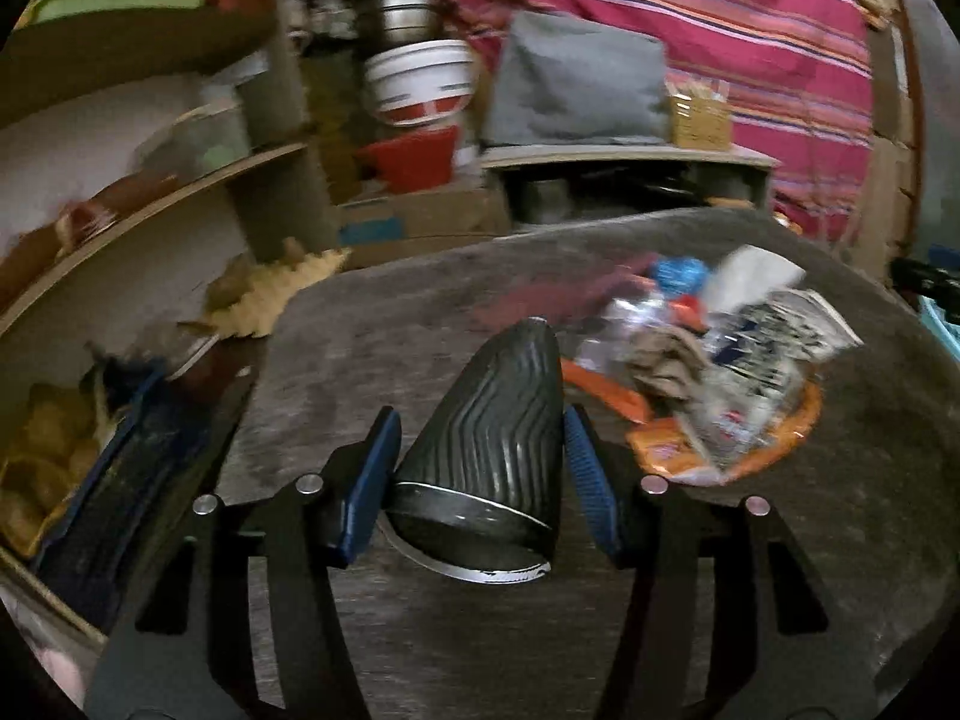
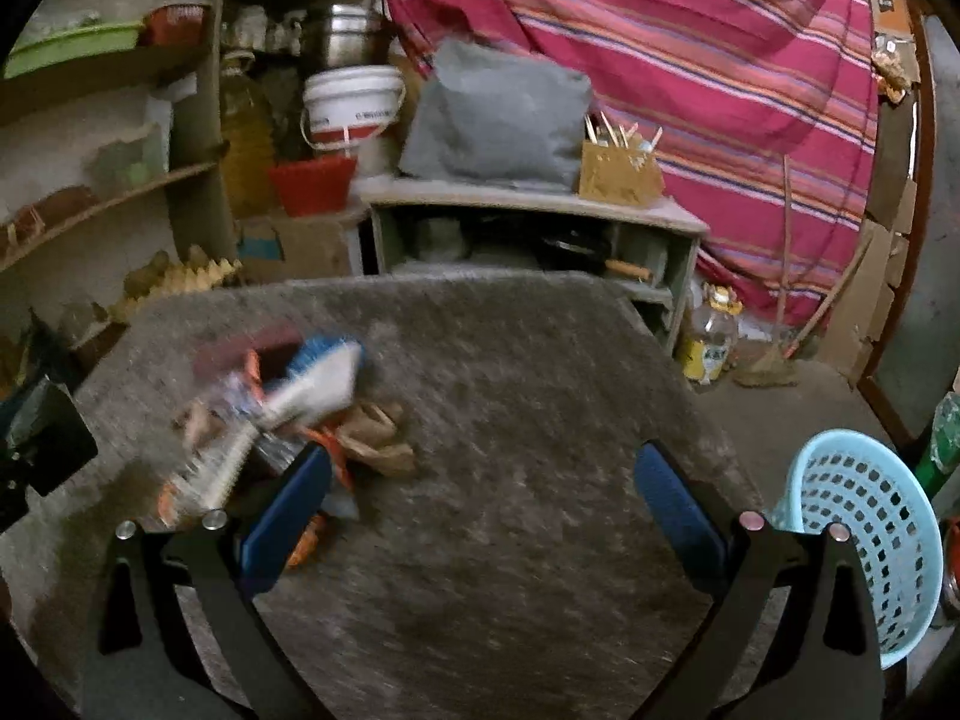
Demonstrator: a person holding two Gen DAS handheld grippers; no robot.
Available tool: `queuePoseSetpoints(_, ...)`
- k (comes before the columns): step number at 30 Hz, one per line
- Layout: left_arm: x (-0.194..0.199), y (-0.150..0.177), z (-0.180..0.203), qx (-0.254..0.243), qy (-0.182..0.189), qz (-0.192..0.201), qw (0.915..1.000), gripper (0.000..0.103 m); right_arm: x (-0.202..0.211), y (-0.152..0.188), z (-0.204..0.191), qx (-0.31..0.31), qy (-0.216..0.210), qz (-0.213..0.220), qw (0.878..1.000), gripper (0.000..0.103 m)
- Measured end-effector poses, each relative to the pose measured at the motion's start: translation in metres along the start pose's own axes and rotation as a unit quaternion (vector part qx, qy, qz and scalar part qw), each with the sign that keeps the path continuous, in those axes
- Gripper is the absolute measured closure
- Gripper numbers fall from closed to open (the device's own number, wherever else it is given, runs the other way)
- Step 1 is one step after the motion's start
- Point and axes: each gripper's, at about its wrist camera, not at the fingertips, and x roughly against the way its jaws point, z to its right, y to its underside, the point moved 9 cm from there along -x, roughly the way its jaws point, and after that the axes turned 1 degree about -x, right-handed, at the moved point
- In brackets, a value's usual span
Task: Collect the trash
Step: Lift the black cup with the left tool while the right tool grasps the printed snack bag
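Observation:
My left gripper [image 1: 480,438] is shut on a black ribbed paper cup [image 1: 492,438], both blue pads pressing its sides, its open rim toward the camera. It hangs above the grey table [image 1: 390,330]. A pile of trash [image 1: 720,360] lies to its right: wrappers, crumpled paper, an orange packet. In the right wrist view the same trash pile [image 2: 288,420] sits at the left of the table [image 2: 510,420]. My right gripper [image 2: 480,498] stands open over bare tabletop with nothing between its fingers. A light blue perforated basket [image 2: 870,540] stands off the table's right edge.
Wooden shelves [image 1: 180,192] with clutter run along the left. Beyond the table stand a low cabinet [image 2: 528,228] with a grey cushion, a white bucket [image 2: 351,105] and a red pot. A striped pink cloth [image 2: 690,90] hangs behind. A plastic jug [image 2: 711,339] sits on the floor.

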Motion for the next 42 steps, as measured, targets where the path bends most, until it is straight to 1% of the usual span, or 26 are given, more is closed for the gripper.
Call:
queuePoseSetpoints(4, -0.003, -0.002, -0.016, 0.006, -0.039, 0.01, 0.9992, 0.048, 0.001, -0.007, -0.023, 0.006, -0.011, 0.006, 1.0, 0.004)
queuePoseSetpoints(8, -0.004, -0.005, -0.027, 0.023, -0.051, 0.02, 0.9982, 0.048, -0.004, -0.006, -0.043, 0.011, -0.027, -0.002, 1.0, 0.004)
queuePoseSetpoints(11, -0.006, -0.004, -0.031, 0.033, -0.054, 0.02, 0.9978, 0.048, -0.011, -0.003, -0.057, 0.013, -0.046, -0.013, 0.999, 0.006)
queuePoseSetpoints(12, -0.006, -0.003, -0.032, 0.033, -0.054, 0.019, 0.9978, 0.048, -0.014, -0.002, -0.062, 0.017, -0.05, -0.017, 0.998, 0.012)
queuePoseSetpoints(13, -0.007, -0.003, -0.033, 0.033, -0.056, 0.019, 0.9977, 0.048, -0.016, 0.0, -0.067, 0.022, -0.053, -0.021, 0.998, 0.015)
queuePoseSetpoints(16, -0.005, -0.003, -0.033, 0.034, -0.055, 0.021, 0.9977, 0.048, -0.024, 0.008, -0.081, 0.032, -0.067, -0.039, 0.996, 0.032)
queuePoseSetpoints(17, -0.005, -0.003, -0.033, 0.035, -0.054, 0.02, 0.9977, 0.048, -0.027, 0.011, -0.087, 0.035, -0.078, -0.048, 0.995, 0.037)
queuePoseSetpoints(18, -0.005, -0.002, -0.034, 0.036, -0.053, 0.019, 0.9978, 0.048, -0.03, 0.014, -0.094, 0.039, -0.09, -0.058, 0.994, 0.044)
queuePoseSetpoints(19, -0.006, -0.001, -0.033, 0.035, -0.054, 0.018, 0.9978, 0.048, -0.032, 0.017, -0.097, 0.042, -0.094, -0.064, 0.993, 0.049)
queuePoseSetpoints(20, -0.006, -0.001, -0.033, 0.033, -0.055, 0.016, 0.9978, 0.048, -0.035, 0.02, -0.101, 0.044, -0.098, -0.071, 0.992, 0.05)
queuePoseSetpoints(21, -0.007, 0.0, -0.033, 0.032, -0.058, 0.014, 0.9977, 0.048, -0.037, 0.024, -0.104, 0.044, -0.106, -0.078, 0.99, 0.056)
queuePoseSetpoints(22, -0.007, 0.001, -0.034, 0.032, -0.059, 0.014, 0.9977, 0.048, -0.039, 0.026, -0.108, 0.042, -0.12, -0.085, 0.988, 0.065)
queuePoseSetpoints(24, -0.007, 0.0, -0.035, 0.034, -0.059, 0.013, 0.9976, 0.048, -0.038, 0.031, -0.113, 0.038, -0.142, -0.095, 0.985, 0.077)
queuePoseSetpoints(25, -0.006, 0.0, -0.035, 0.037, -0.059, 0.014, 0.9975, 0.048, -0.037, 0.032, -0.115, 0.041, -0.147, -0.095, 0.984, 0.082)
queuePoseSetpoints(27, -0.004, -0.002, -0.034, 0.041, -0.059, 0.016, 0.9973, 0.048, -0.034, 0.031, -0.117, 0.052, -0.151, -0.088, 0.983, 0.084)
queuePoseSetpoints(32, 0.004, -0.013, -0.023, 0.042, -0.058, 0.028, 0.997, 0.048, -0.02, 0.03, -0.11, 0.066, -0.166, -0.074, 0.981, 0.088)
queuePoseSetpoints(34, 0.007, -0.017, -0.016, 0.041, -0.055, 0.033, 0.9971, 0.048, -0.012, 0.027, -0.099, 0.063, -0.17, -0.065, 0.981, 0.089)
queuePoseSetpoints(39, 0.009, -0.027, 0.003, 0.032, -0.048, 0.04, 0.9975, 0.048, 0.011, 0.008, -0.055, 0.025, -0.174, -0.036, 0.984, 0.09)
queuePoseSetpoints(42, 0.013, -0.034, 0.017, 0.028, -0.039, 0.046, 0.9978, 0.048, 0.018, 0.0, -0.019, -0.02, -0.184, -0.028, 0.982, 0.09)
